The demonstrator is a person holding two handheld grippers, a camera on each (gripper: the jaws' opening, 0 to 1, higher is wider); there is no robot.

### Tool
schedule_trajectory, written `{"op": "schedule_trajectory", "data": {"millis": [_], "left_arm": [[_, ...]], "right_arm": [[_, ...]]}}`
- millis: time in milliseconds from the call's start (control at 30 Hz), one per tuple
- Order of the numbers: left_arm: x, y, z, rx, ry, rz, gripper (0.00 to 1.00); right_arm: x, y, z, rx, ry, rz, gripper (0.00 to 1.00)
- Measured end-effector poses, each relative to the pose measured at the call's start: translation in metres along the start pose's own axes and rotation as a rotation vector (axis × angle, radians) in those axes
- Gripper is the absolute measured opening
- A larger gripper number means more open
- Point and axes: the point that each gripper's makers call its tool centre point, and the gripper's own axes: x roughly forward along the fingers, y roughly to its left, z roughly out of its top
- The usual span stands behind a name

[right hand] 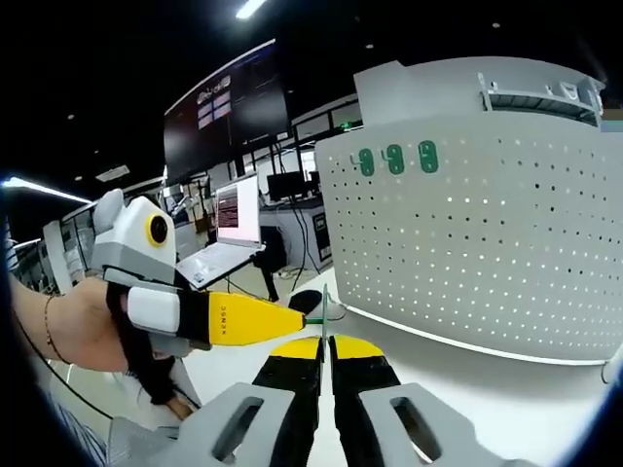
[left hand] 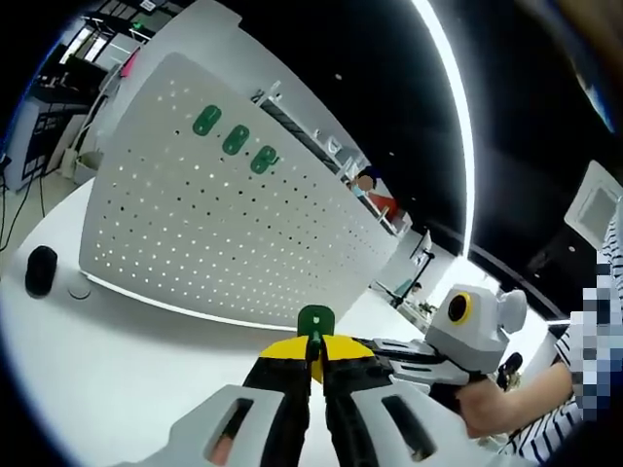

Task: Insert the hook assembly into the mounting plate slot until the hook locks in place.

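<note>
Left fingers [left hand: 313,365] pinch green hook [left hand: 315,322] | right fingers [right hand: 324,352] closed, possibly gripping it | pegboard [left hand: 224,243] apart

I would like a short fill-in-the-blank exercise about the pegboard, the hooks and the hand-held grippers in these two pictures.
1. The white pegboard already carries ____ green hooks in a row.
2. The left hand-held gripper holds a hook of ____ colour.
3. The right hand-held gripper has ____ jaw tips.

Missing words: three; green; yellow
</note>
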Motion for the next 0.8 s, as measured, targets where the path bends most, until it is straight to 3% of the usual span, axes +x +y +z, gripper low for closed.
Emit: {"op": "schedule_trajectory", "data": {"millis": [367, 533, 633, 800], "left_arm": [[-0.004, 0.0, -0.002, -0.001, 0.021, 0.01, 0.01], [-0.005, 0.0, -0.003, 0.017, 0.028, 0.03, 0.01], [-0.005, -0.001, -0.001, 0.041, 0.019, 0.052, 0.01], [-0.006, 0.009, 0.0, 0.135, 0.032, 0.118, 0.01]], "right_arm": [[0.0, 0.005, -0.003, -0.021, 0.009, 0.017, 0.01], [-0.001, 0.006, -0.005, -0.099, 0.023, 0.017, 0.03], [-0.002, 0.004, -0.01, -0.108, 0.045, 0.018, 0.12], [-0.019, -0.005, -0.022, -0.143, 0.074, -0.01, 0.17]]}}
